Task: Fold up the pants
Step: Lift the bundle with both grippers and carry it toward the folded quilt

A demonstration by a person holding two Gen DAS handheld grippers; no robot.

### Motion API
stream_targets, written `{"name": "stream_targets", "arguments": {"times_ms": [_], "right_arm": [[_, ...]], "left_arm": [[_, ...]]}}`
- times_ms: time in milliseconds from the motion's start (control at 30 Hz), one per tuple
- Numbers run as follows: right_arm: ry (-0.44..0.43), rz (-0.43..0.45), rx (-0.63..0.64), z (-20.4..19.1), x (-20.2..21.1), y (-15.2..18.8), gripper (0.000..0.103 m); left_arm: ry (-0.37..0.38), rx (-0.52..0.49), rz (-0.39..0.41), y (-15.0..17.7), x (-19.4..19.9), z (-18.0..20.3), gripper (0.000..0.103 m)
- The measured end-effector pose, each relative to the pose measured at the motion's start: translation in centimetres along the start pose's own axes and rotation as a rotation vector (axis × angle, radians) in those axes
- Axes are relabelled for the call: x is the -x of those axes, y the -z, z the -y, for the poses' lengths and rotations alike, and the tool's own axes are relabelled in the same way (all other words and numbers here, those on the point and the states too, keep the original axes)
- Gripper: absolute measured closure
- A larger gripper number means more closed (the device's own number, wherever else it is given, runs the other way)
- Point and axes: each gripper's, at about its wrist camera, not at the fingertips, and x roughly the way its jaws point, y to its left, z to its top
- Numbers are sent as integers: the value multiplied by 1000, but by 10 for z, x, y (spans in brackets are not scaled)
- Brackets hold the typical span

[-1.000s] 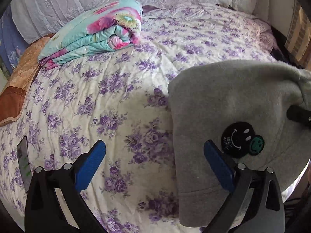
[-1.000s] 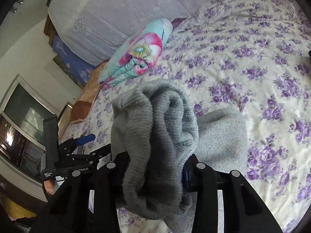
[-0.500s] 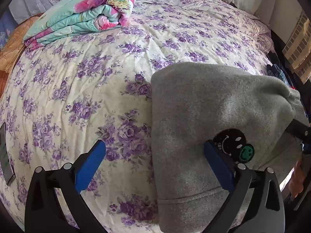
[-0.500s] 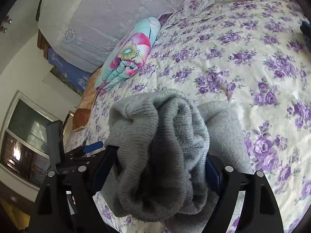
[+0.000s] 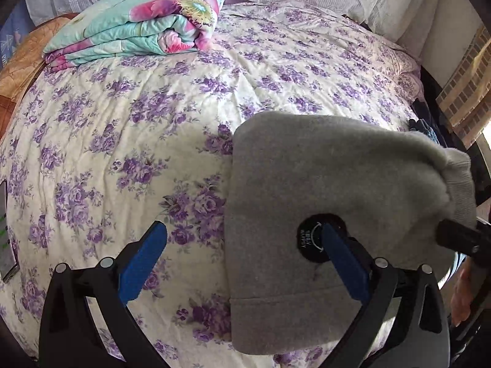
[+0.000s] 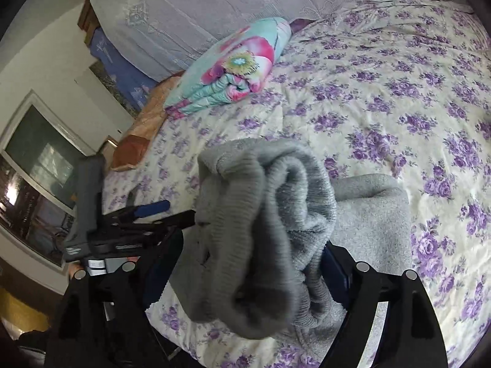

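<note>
Right gripper (image 6: 245,279) jaws newly wide, bunched pants (image 6: 270,224) loose between; left gripper (image 5: 242,251) open, empty.

A: those grey pants (image 5: 331,168) look like matt fleece, soft and fuzzy, with a chunky ribbed knit cuff (image 6: 260,214).

B: yeah, and the bedsheet (image 5: 184,98) is thin crinkly cotton-looking cloth. The folded quilt (image 5: 144,21) has a smoother, slight sheen. Left gripper (image 5: 242,263) is matt black plastic, blue pads (image 5: 144,260), shiny metal rivets.
</note>
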Motion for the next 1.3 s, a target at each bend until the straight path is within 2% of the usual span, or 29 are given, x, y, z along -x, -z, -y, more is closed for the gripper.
{"name": "stream_targets", "arguments": {"times_ms": [33, 67, 100, 200, 300, 367, 400, 433, 500, 533, 567, 600, 633, 700, 800, 867, 900, 1000, 1033, 1100, 1133, 1167, 1200, 1233, 1300], "right_arm": [[11, -7, 13, -1, -5, 2, 35], [32, -10, 21, 0, -7, 2, 65], [-2, -15, 17, 2, -8, 3, 69], [-39, 62, 22, -1, 15, 2, 75], [-113, 167, 22, 2, 59, 1, 76], [-114, 193, -4, 18, 75, 5, 74], [-100, 177, -40, 32, 72, 9, 72], [-79, 149, -107, 50, 64, 12, 66], [23, 67, -225, 91, 36, 24, 52], [79, 32, -278, 110, 20, 32, 26], [98, 23, -355, 130, 7, 41, 3], [21, 37, -423, 144, 0, 49, 3], [-14, 47, -427, 146, 1, 50, 3], [-36, 35, -380, 140, 6, 48, 3], [-82, -11, -368, 140, -2, 50, 3], [-97, -2, -367, 142, -7, 50, 3], [-99, 4, -360, 140, -10, 50, 3], [-130, 25, -333, 126, -14, 47, 3], [-153, 25, -309, 119, -17, 45, 11], [-76, 31, -255, 104, -22, 42, 15], [-60, 30, -248, 100, -23, 40, 22], [-53, 36, -246, 98, -19, 38, 34], [-62, 45, -243, 96, -13, 34, 40], [-79, 57, -239, 93, -6, 30, 48], [-102, 87, -205, 81, 9, 18, 50]], "left_arm": [[11, -5, -2, 1, 0, 3, 4], [16, -12, -8, 2, -2, 5, 4], [14, -24, -20, 3, -4, 8, 4], [19, -36, -35, 2, -4, 14, 4], [43, -42, 6, -5, 12, 20, 4], [97, -48, 31, -9, 22, 23, 4], [133, -44, 19, -11, 21, 24, 4], [159, -35, -5, -11, 16, 25, 4], [161, -22, -63, -9, -4, 27, 4], [150, -25, -95, -6, -17, 28, 4], [134, -38, -139, -5, -34, 30, 4], [115, -46, -189, -2, -49, 30, 4], [127, -27, -230, -1, -61, 26, 4], [193, 46, -249, 1, -66, 15, 4], [279, 95, -271, -3, -68, 5, 4], [383, 123, -317, -2, -79, 1, 4], [408, 133, -347, 0, -88, 2, 4], [405, 116, -326, 1, -90, 13, 4], [407, 115, -326, 1, -89, 17, 5], [454, 123, -334, -1, -84, 22, 41], [433, 102, -321, -4, -79, 25, 45], [410, 73, -302, -5, -74, 29, 53], [395, 52, -287, -7, -69, 31, 63], [389, 45, -274, -8, -63, 30, 66], [416, 42, -254, -14, -49, 29, 73]]}}
